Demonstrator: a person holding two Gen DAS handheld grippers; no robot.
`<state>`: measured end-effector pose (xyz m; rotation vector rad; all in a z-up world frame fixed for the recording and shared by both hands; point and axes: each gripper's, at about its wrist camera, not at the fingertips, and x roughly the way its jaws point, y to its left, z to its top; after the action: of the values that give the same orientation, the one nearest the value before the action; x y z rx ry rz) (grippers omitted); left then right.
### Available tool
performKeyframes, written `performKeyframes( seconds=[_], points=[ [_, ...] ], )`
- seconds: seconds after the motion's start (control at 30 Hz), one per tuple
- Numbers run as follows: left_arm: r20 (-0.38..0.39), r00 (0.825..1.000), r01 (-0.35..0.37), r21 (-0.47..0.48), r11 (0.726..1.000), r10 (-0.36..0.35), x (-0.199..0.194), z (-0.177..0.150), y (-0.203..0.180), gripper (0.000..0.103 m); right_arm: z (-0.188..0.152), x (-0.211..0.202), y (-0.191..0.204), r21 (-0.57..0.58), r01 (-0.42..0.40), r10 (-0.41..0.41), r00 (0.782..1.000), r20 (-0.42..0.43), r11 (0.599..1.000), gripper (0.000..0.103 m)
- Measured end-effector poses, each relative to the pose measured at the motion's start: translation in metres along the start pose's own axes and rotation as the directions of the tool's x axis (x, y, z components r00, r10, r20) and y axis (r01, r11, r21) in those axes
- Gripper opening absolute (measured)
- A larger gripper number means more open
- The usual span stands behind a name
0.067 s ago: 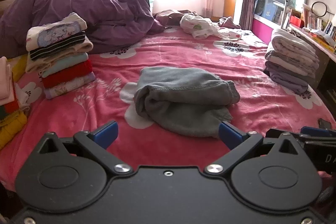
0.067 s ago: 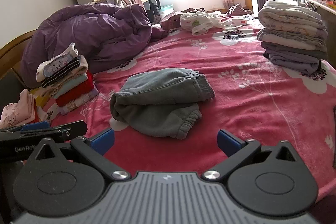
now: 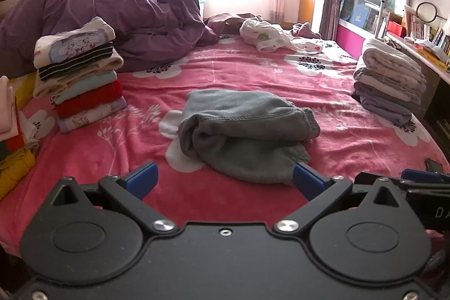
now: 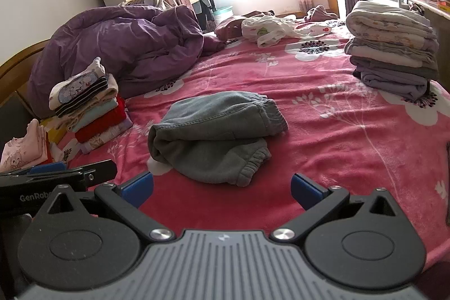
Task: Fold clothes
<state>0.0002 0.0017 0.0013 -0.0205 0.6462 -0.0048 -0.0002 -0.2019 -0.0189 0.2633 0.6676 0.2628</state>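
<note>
A folded pair of grey sweatpants (image 3: 244,131) lies in the middle of the pink flowered bed; it also shows in the right wrist view (image 4: 213,131). My left gripper (image 3: 225,180) is open and empty, just in front of the pants' near edge. My right gripper (image 4: 222,187) is open and empty, a little short of the pants. Each gripper shows at the edge of the other's view. Loose white clothes (image 3: 267,35) lie at the far end of the bed.
A stack of folded clothes (image 3: 78,80) stands at the left, another stack (image 3: 391,80) at the right edge. A purple duvet (image 3: 112,18) is heaped at the back left. More folded items (image 3: 11,137) sit at the far left. A shelf (image 3: 422,47) runs along the right.
</note>
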Motion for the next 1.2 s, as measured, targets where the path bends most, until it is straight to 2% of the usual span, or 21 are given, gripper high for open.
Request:
performKeyframes(
  seconds=[0.33, 1.2],
  points=[
    [0.003, 1.000, 0.001, -0.015, 1.000, -0.001, -0.0019, -0.0011, 0.0023, 0.103, -0.0011, -0.0013, 0.0011, -0.003, -0.004, 0.004, 1.000, 0.014, 1.000, 0.103],
    [-0.014, 1.000, 0.018, -0.029, 0.999, -0.018, 0.0005, -0.0017, 0.0058, 0.103, -0.0038, 0.0018, 0.0000, 0.004, -0.025, 0.025, 1.000, -0.013, 1.000, 0.103]
  ],
)
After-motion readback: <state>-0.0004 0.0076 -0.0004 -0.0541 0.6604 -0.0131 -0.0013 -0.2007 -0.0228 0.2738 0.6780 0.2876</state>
